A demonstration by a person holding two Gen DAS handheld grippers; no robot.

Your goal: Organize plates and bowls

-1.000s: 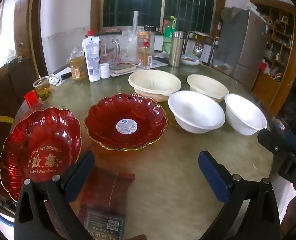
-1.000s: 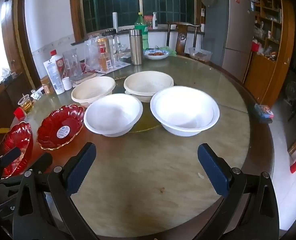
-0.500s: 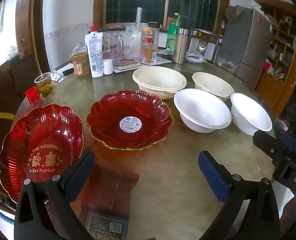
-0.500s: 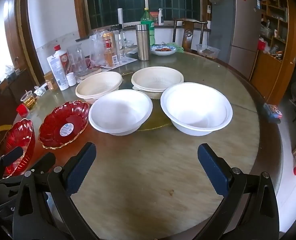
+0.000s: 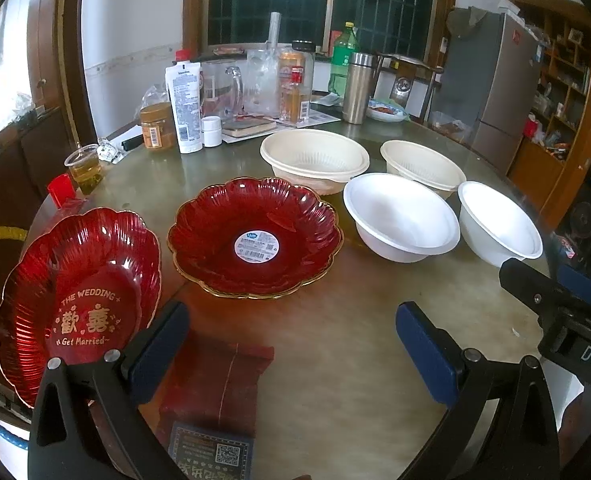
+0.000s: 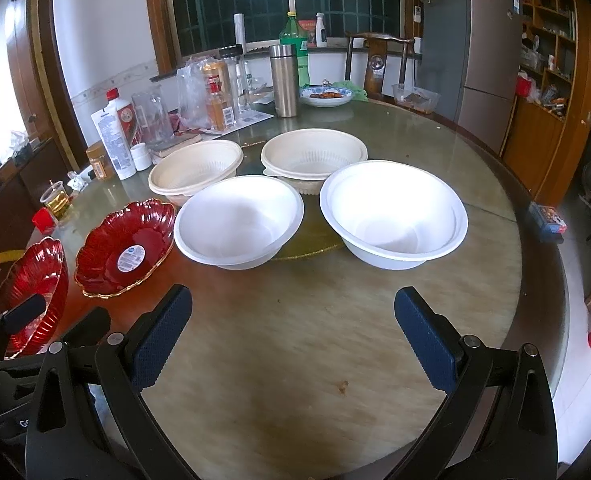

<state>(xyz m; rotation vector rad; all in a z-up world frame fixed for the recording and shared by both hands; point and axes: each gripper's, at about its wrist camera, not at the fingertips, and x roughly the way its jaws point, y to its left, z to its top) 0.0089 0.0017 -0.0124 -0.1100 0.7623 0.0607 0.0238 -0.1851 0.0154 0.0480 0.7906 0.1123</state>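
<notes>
Two red scalloped plates lie on the round table: one with gold wedding lettering (image 5: 79, 292) at the near left edge, one with a round sticker (image 5: 255, 236) beside it. Two white bowls (image 6: 239, 220) (image 6: 393, 212) stand in front of two cream colander bowls (image 6: 195, 168) (image 6: 315, 158). My left gripper (image 5: 291, 340) hangs open above a dark red booklet, short of the sticker plate. My right gripper (image 6: 293, 328) is open over bare tabletop, short of the white bowls. Each gripper shows at the edge of the other's view.
Bottles, a white tube (image 5: 185, 108), a jar, a steel flask (image 6: 284, 80) and a glass pitcher crowd the table's far left. A cup of tea (image 5: 84, 168) stands near the left edge. A chair and a fridge (image 6: 475, 40) stand beyond the table.
Both grippers have drifted forward and slightly lower toward the dishes, which now look larger. Nothing on the table has moved; both stay open.
</notes>
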